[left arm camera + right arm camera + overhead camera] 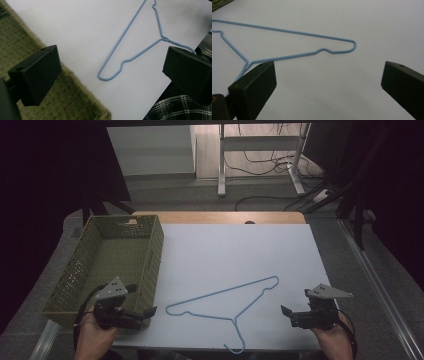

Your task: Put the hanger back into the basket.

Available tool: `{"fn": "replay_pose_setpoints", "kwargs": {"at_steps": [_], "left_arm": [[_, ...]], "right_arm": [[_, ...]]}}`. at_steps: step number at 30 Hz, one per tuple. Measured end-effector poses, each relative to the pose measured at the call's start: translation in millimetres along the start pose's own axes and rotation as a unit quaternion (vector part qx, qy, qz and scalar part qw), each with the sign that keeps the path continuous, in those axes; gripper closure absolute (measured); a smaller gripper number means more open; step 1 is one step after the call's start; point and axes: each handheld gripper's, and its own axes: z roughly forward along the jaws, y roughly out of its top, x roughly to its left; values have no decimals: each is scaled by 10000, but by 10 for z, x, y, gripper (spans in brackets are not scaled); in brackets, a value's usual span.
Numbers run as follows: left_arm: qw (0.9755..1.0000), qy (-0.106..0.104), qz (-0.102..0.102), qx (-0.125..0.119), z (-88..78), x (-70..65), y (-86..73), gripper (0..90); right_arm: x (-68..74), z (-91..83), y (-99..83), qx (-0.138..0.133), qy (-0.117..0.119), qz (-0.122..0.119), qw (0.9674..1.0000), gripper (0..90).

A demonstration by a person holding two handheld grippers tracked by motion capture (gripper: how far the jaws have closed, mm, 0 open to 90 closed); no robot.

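White tabletop [235,250] (grey carpet beyond), blue wire hanger [220,295] flat between 2 empty grippers, jaws wide apart.

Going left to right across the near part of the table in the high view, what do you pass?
Green basket → left gripper → blue wire hanger → right gripper. All sit on or over the white table top.

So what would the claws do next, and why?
Probably the right claw eases left toward the blue hanger: both claws are open and empty, and the hanger lies flat on the white table between them, untouched.
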Motion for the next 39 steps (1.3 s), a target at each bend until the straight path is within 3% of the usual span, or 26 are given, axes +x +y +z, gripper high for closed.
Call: {"fn": "replay_pose_setpoints", "kwargs": {"at_steps": [12,21,25,34,39], "left_arm": [[9983,-534,218,-24,243,-175,172,20],[9965,-616,559,122,486,-313,296,20],[9944,-728,723,252,687,-383,397,22],[9900,-1079,792,454,1025,-466,541,29],[9854,-1325,846,650,1257,-508,571,30]], "right_arm": [[11,5,8,-6,-13,-54,10000,1],[26,23,13,30,2,-99,9999,4],[31,28,16,45,5,-122,9999,5],[26,37,11,63,6,-131,9999,7],[29,46,8,90,18,-142,9999,8]]}}
